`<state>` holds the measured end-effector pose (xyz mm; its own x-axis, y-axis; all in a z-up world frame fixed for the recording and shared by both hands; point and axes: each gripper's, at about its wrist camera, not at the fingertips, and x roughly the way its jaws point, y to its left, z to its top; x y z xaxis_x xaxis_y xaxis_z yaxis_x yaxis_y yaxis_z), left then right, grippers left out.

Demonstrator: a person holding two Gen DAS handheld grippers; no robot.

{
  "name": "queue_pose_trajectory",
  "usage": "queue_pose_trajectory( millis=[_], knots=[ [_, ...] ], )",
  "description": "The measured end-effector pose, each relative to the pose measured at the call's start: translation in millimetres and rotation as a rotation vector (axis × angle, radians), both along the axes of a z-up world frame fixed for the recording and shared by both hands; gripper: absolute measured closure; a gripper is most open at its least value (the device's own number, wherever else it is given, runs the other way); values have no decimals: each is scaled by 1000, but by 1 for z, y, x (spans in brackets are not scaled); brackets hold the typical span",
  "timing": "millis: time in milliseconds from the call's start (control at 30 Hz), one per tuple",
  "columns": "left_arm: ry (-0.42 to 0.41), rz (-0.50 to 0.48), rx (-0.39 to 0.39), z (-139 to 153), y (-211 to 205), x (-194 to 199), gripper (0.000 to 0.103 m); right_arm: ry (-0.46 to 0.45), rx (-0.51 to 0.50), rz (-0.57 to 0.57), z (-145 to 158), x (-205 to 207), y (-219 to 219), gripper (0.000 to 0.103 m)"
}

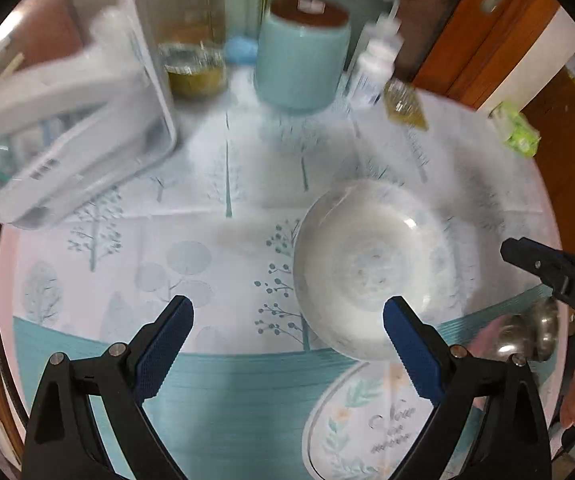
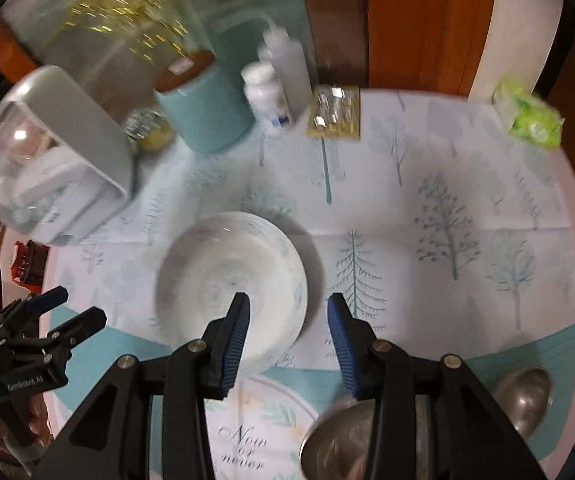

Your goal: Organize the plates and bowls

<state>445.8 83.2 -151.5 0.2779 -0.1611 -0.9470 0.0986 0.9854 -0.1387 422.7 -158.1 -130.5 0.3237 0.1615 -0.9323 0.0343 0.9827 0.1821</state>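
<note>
left gripper (image 1: 287,316) – black arms, blue ribbed pads | right gripper (image 2: 288,312) – same, silver screws

- The plate (image 2: 247,440) at the near table edge is showing script lettering reading "Now or never"; from the left wrist view the same words are too blurred to read.
- The left tool (image 2: 65,312) is carrying a label reading roughly "GenRobot.AI".
- The right tool (image 1: 527,256) is showing white letters "DAS", cut off by the frame edge.

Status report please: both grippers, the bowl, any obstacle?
Left gripper open, empty. Right gripper open, jaws astride the bowl rim. Plate just beside it; nothing in the way.
</note>
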Motion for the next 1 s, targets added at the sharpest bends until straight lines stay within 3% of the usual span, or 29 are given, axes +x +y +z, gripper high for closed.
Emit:
queue_pose_trajectory(
  millis=[167,267,367,433,600,667,1000],
  knots=[
    [47,-34,30,-45,-8,16,15,80,5,-28,-47,19,-2,62],
    [91,-36,-3,-65,-10,24,30,114,3,-33,-67,28,-2,64],
    [118,-21,-37,-78,-10,29,39,131,11,-30,-77,33,-2,79],
    [143,-28,-67,-87,-10,35,56,151,30,-21,-83,36,-1,87],
    [157,-42,-110,-96,-12,37,58,164,31,-3,-90,39,0,88],
    [165,-44,-131,-98,-12,37,64,172,40,7,-93,40,0,96],
    [188,-54,-218,-104,-13,38,88,214,123,1,-100,41,-8,97]
  ],
)
